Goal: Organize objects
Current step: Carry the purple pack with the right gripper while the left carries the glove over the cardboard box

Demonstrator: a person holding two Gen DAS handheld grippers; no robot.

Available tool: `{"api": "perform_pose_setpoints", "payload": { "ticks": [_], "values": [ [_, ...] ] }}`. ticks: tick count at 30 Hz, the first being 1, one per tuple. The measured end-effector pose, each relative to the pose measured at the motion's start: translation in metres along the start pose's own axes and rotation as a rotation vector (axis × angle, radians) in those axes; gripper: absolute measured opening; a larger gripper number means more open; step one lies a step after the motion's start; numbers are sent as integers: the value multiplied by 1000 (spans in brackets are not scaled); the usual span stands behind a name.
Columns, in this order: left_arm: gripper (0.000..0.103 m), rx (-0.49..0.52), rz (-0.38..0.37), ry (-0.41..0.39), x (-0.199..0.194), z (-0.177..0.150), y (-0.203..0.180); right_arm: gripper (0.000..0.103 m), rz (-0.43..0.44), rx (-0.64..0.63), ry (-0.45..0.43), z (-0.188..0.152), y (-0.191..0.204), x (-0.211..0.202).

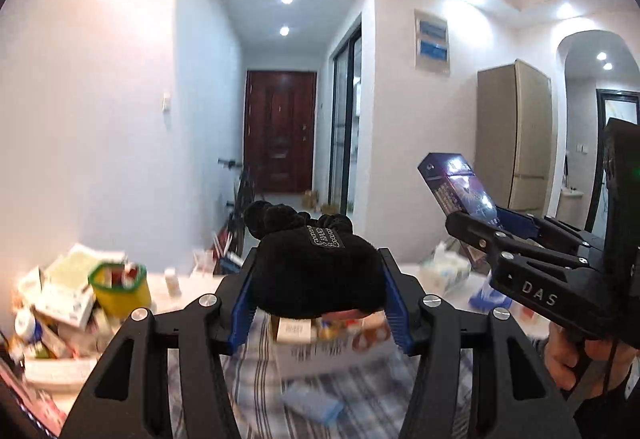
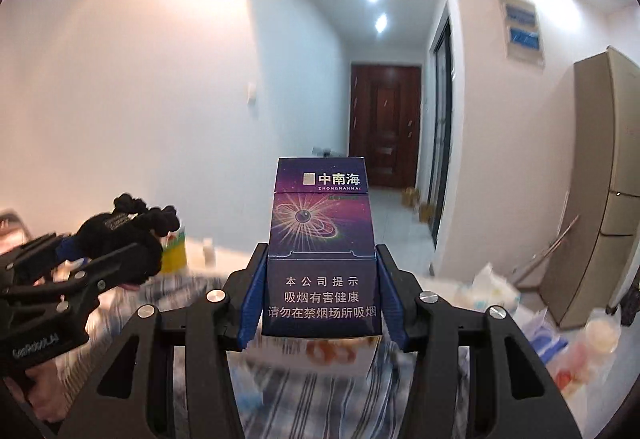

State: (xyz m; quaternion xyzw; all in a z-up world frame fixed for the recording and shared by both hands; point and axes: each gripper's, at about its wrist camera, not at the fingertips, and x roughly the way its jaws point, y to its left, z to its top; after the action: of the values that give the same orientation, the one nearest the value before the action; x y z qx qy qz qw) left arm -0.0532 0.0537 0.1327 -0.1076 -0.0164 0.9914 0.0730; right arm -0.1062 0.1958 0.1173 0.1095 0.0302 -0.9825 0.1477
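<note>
Black fleece is what the left gripper (image 1: pixel 316 279) has hold of in the left wrist view: a soft drawstring pouch (image 1: pixel 316 271) sits between the blue pads, which press its two sides, and its gathered top stands above the tips. I judge that the soft cloth could squeeze thin and slide down onto the striped cloth (image 1: pixel 352 391) of the bench below.

In the right wrist view, the right gripper (image 2: pixel 320 295) is closed on a purple cigarette box (image 2: pixel 322 251). Its lower half is clamped between the fingers (image 2: pixel 253 299) and its lid end rises well above them. Held so low, the smooth box may tilt or slip if it is swung fast.
</note>
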Motion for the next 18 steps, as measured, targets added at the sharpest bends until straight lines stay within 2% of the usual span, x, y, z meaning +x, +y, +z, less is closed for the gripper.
{"api": "perform_pose_setpoints", "payload": {
  "ticks": [3, 6, 9, 14, 18],
  "values": [
    [57, 29, -38, -26, 3, 24, -5, 49, 6, 22, -61, 28, -2, -4],
    [57, 7, -24, -71, 7, 42, -3, 49, 2, 53, -114, 49, -5, -5],
    [57, -31, 9, -114, 12, 55, 1, 49, -50, 82, -170, 61, -7, -3],
    [57, -72, -9, -130, 22, 65, 11, 49, -10, 143, -186, 67, -12, 5],
    [57, -103, 10, -137, 28, 52, 25, 49, -36, 122, -186, 55, -12, 15]
  ]
}}
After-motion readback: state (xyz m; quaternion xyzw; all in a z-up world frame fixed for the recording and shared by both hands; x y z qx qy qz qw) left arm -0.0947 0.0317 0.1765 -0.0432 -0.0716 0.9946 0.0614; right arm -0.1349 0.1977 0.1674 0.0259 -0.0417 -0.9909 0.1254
